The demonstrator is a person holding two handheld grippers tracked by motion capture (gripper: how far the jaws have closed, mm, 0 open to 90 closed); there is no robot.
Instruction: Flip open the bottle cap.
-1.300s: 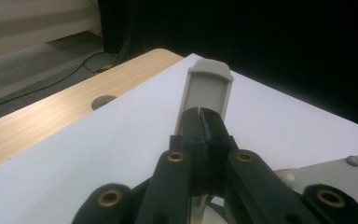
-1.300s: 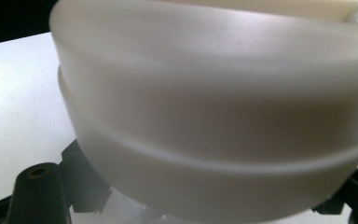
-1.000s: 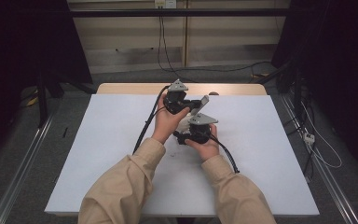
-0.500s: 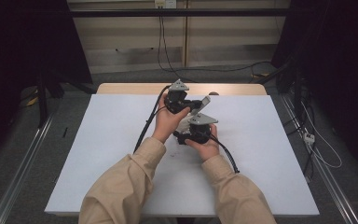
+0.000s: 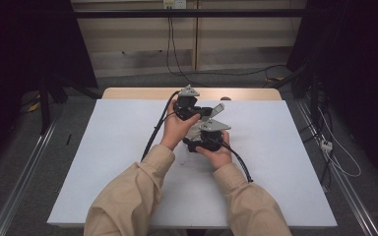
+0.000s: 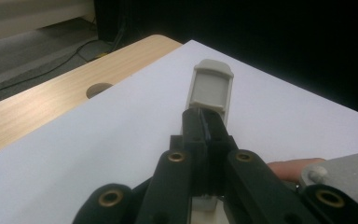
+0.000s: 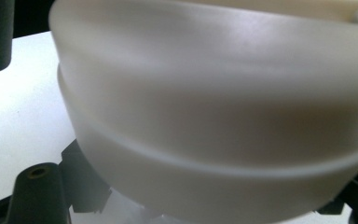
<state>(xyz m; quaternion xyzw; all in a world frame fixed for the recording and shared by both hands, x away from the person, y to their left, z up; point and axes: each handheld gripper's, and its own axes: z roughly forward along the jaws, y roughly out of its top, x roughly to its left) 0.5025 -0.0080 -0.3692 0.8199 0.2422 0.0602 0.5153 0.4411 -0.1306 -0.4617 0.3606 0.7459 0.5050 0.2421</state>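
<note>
White table top [image 5: 118,162] on wood, dark room around.

We see a white tabletop [image 5: 103,162] laid over a light wooden table [image 5: 138,93], whose far edge shows as a bare strip with a round cable hole [image 6: 98,88] in it. Beyond the table we see a pale panelled wall [image 5: 142,42] with a socket plate [image 5: 173,4] at the top, and black cables [image 5: 170,44] hanging down it to the floor. Dark curtains [image 5: 24,44] close off both sides. The floor is grey carpet [image 5: 10,167], with metal rails [image 5: 22,182] running along each side of the table. On the right, we notice a white cable [image 5: 342,157] lying loose on the floor. The light is dim and even.
</note>
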